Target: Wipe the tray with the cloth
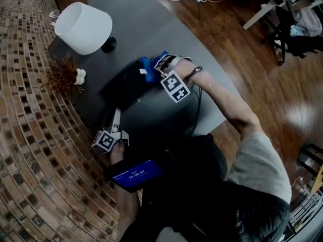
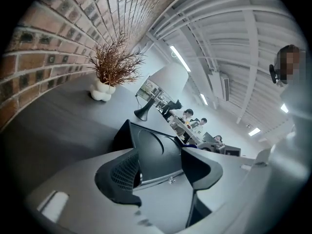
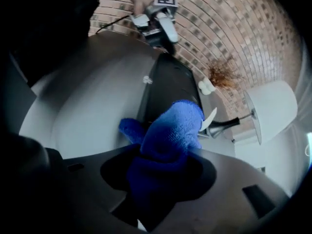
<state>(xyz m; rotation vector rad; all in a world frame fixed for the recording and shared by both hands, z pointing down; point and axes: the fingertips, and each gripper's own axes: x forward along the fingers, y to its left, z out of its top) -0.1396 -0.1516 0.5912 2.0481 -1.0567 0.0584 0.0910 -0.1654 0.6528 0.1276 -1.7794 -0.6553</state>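
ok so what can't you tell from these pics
- cloth to tray contact: the cloth's own bulk hides it in the right gripper view, and the right gripper covers it in the head view
- dirt on the tray: surface too dark in all views
- phone digits: too small, head view

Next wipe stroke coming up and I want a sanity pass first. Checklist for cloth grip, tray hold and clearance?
1. Cloth gripped: ok. The right gripper is shut on the blue cloth, which bunches out ahead of the jaws.
2. Cloth touching the tray: cannot tell. It sits over the tray's end nearest the lamp.
3. Tray steadied: ok. The left gripper clamps the rim at the opposite end.
4. Tray flat on the table: cannot tell.
5. Clearance: ok. The lamp and the dried plant stand apart from the tray, though the lamp base is close to the cloth end.
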